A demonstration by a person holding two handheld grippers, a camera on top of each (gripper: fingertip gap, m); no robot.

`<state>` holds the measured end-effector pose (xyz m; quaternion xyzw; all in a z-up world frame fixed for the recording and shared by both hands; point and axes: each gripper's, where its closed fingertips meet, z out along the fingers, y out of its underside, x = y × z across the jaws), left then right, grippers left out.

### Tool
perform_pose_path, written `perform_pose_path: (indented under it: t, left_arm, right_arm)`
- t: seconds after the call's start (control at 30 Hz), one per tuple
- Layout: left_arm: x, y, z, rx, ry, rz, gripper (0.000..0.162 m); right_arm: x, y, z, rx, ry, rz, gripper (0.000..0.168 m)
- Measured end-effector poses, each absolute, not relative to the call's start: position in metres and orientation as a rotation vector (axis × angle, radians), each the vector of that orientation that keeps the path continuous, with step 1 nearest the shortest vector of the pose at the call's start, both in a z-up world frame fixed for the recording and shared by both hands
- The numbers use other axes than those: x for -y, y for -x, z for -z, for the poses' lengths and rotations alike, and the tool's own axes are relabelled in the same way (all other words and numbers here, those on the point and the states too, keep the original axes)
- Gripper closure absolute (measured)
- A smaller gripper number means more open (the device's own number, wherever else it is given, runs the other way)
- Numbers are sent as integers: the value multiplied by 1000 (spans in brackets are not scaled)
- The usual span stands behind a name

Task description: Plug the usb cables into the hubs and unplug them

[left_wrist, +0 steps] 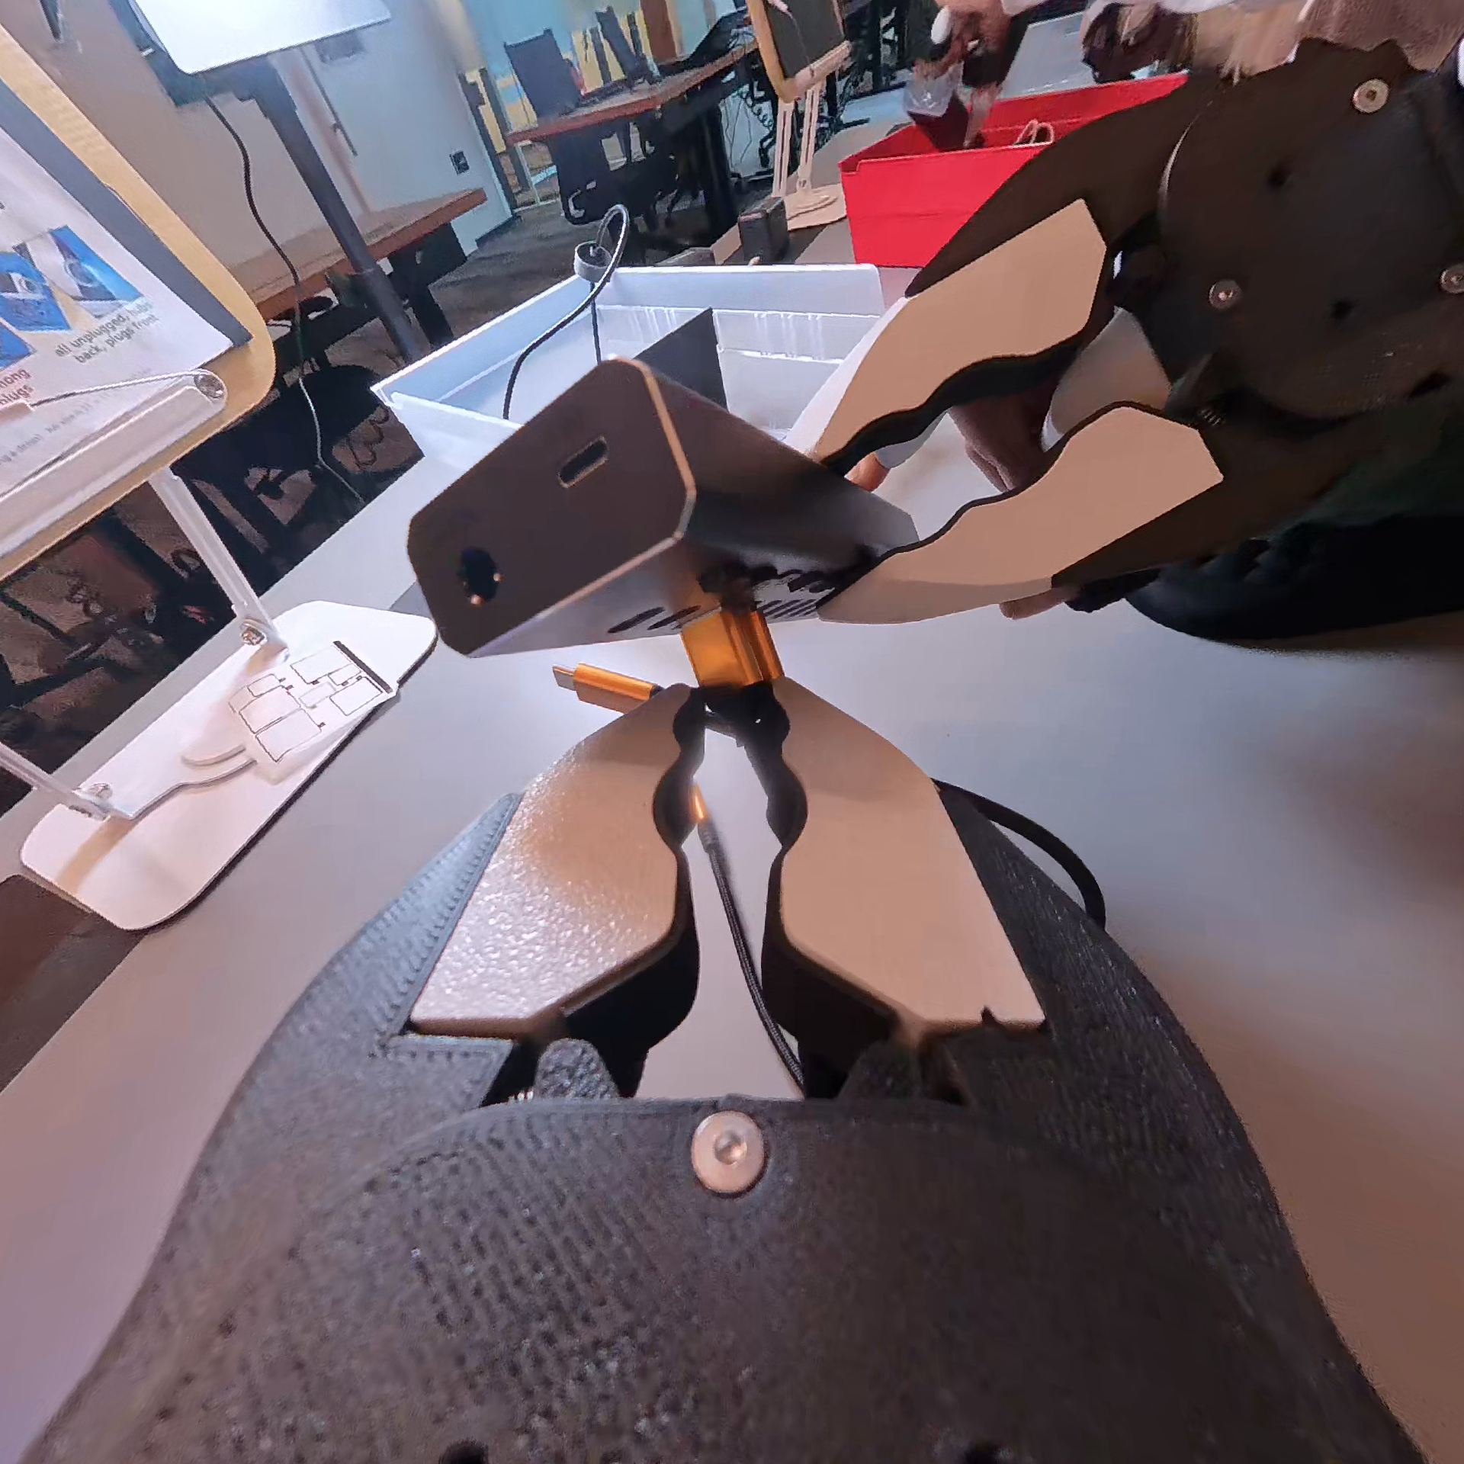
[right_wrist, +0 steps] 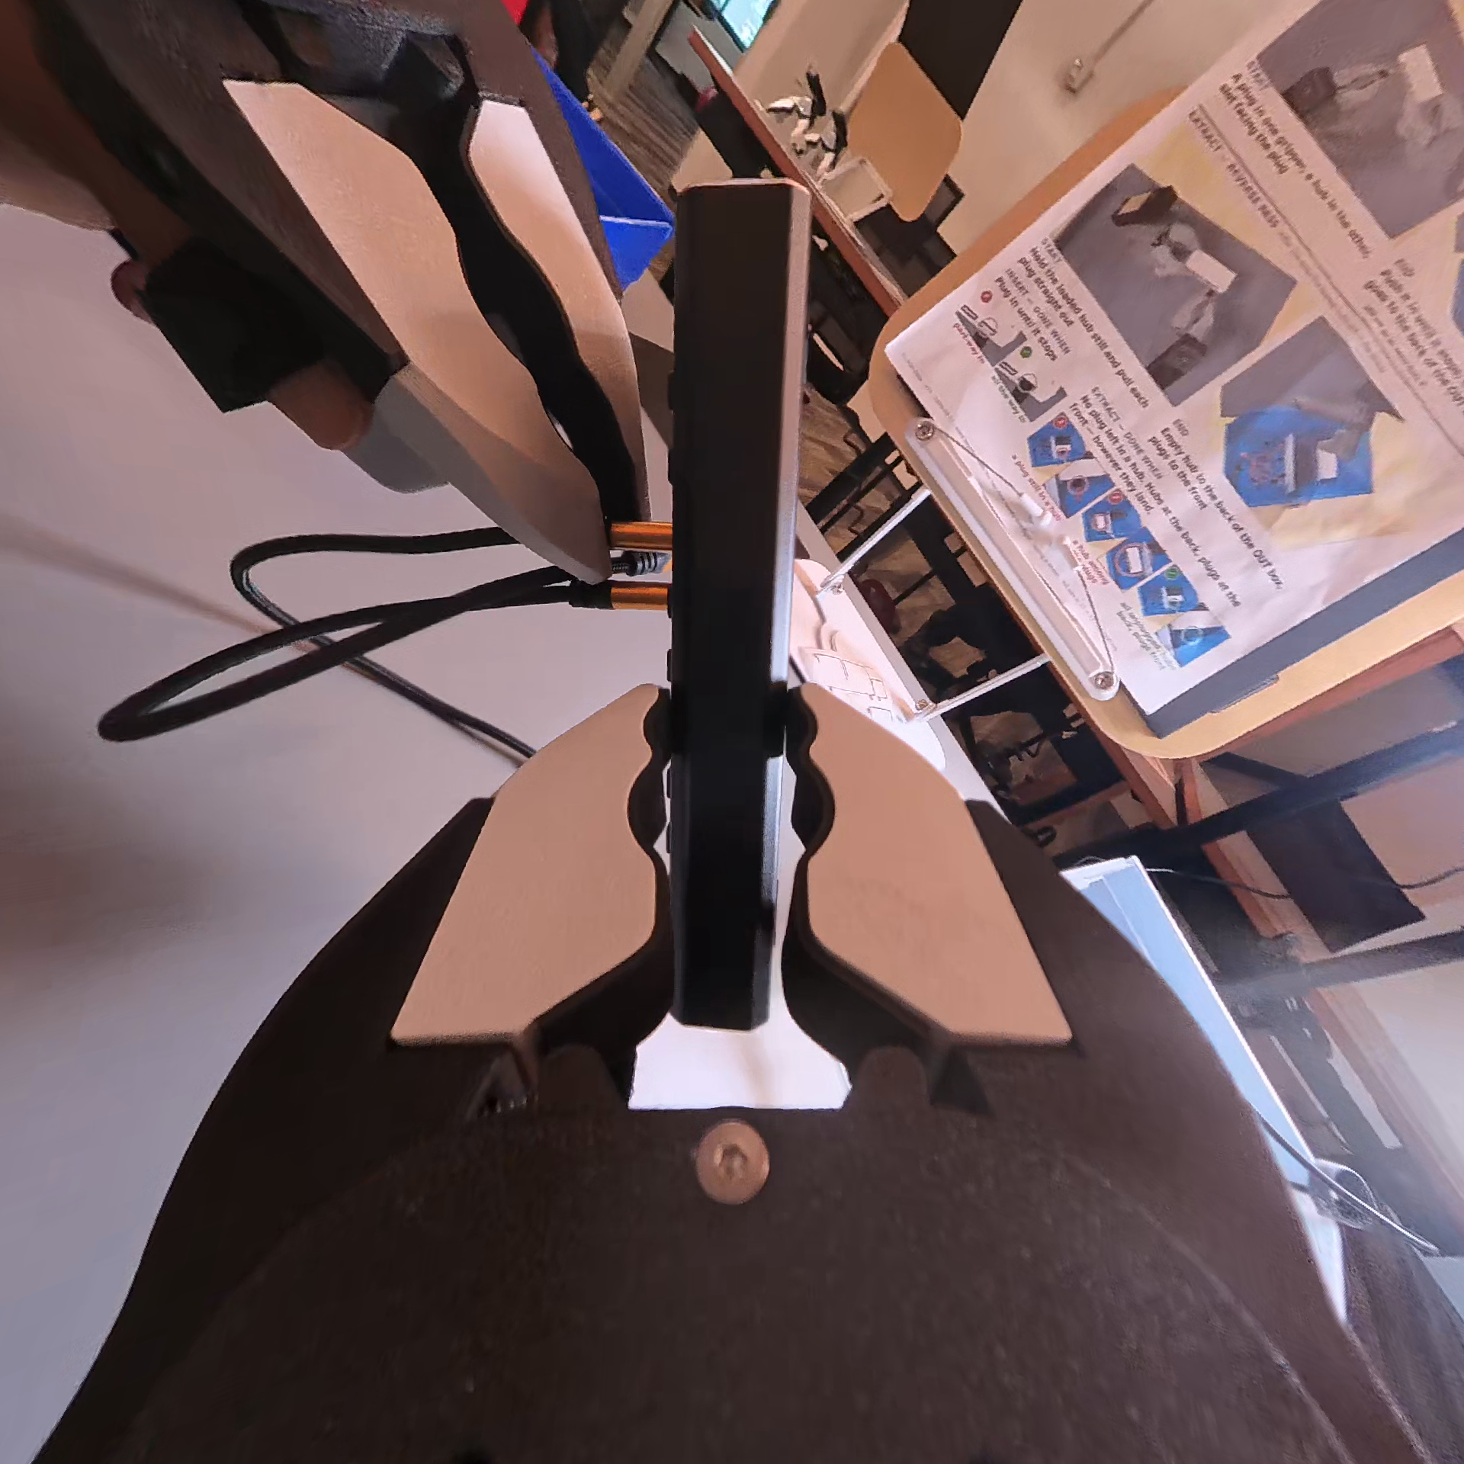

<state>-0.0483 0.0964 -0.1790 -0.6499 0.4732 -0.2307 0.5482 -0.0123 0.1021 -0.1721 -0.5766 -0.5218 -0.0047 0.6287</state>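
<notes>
Left edge of the grey counter [left_wrist: 1109,792]: white stand with printed instruction sheet [left_wrist: 87,333], white plastic bin [left_wrist: 507,396] behind. Centre: left claw [left_wrist: 733,701] pinched nearly closed on orange-shelled USB plug [left_wrist: 733,653] at the grey metal hub [left_wrist: 634,507], loose orange plug [left_wrist: 606,681] alongside. Right: right claw [right_wrist: 729,717] clamps the raised hub's end, red bin [left_wrist: 951,198] beyond.

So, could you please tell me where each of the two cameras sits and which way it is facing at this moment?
Left wrist view: on the left gripper, looking forward along its fingers over the grey table at the orange plug it grips, seated in the hub; the right gripper enters from the right.
Right wrist view: on the right gripper, looking along the hub clamped edge-on; the left gripper reaches in from upper left.
Shared: hub, both grippers, black cable, instruction stand.
</notes>
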Motion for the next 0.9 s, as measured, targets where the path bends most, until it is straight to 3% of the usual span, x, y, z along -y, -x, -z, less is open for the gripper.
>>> perform_pose_path:
  t: [0.4,0.73,0.8,0.9]
  left_arm:
    - [-91,50,192,-1230,1492,496,149]
    - [-63,38,191,-1362,1353,609,150]
    - [-54,33,191,-1385,1320,646,149]
    - [-49,30,192,-1398,1326,685,149]
  right_arm:
    - [-89,26,191,1283,1447,-257,126]
    - [-61,29,207,1465,1408,-909,92]
    - [-51,33,212,1506,1392,-994,91]
    - [-47,37,213,1519,1373,-990,105]
